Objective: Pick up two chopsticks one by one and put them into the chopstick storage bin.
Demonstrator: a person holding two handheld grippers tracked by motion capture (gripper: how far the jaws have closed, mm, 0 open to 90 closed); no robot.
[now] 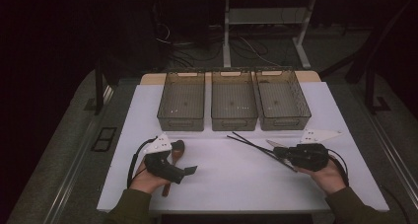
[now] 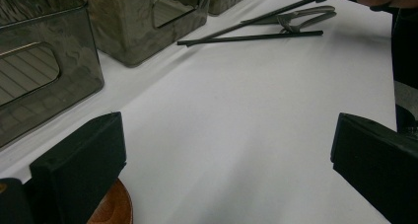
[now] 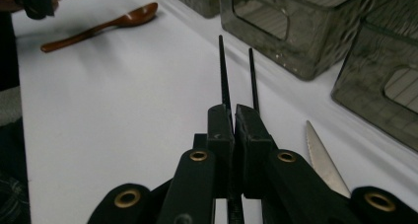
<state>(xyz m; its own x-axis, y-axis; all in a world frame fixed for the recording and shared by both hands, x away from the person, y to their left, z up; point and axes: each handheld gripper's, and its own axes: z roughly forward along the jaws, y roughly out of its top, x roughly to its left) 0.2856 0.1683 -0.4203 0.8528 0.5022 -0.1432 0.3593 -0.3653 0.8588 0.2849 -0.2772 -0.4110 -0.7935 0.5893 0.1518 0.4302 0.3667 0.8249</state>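
My right gripper (image 1: 280, 153) (image 3: 234, 120) is at the table's right, shut on a black chopstick (image 3: 223, 71) that sticks out forward and left. A second black chopstick (image 3: 252, 76) (image 2: 246, 37) lies on the white table (image 1: 236, 179) right beside it. A serrated metal knife (image 3: 323, 160) (image 1: 273, 143) rests just to the right of the jaws. At the left, my left gripper (image 1: 187, 173) (image 2: 226, 155) stands wide open with nothing between its jaws. A brown wooden spoon (image 1: 176, 152) (image 2: 111, 209) (image 3: 98, 29) lies beside and partly under its left jaw.
Three translucent grey bins (image 1: 181, 101) (image 1: 233, 101) (image 1: 282, 100) stand side by side along the back of the table, with nothing visible inside them. Bare white tabletop stretches between the two grippers. Beyond the table, the floor is dark with cables and desk legs.
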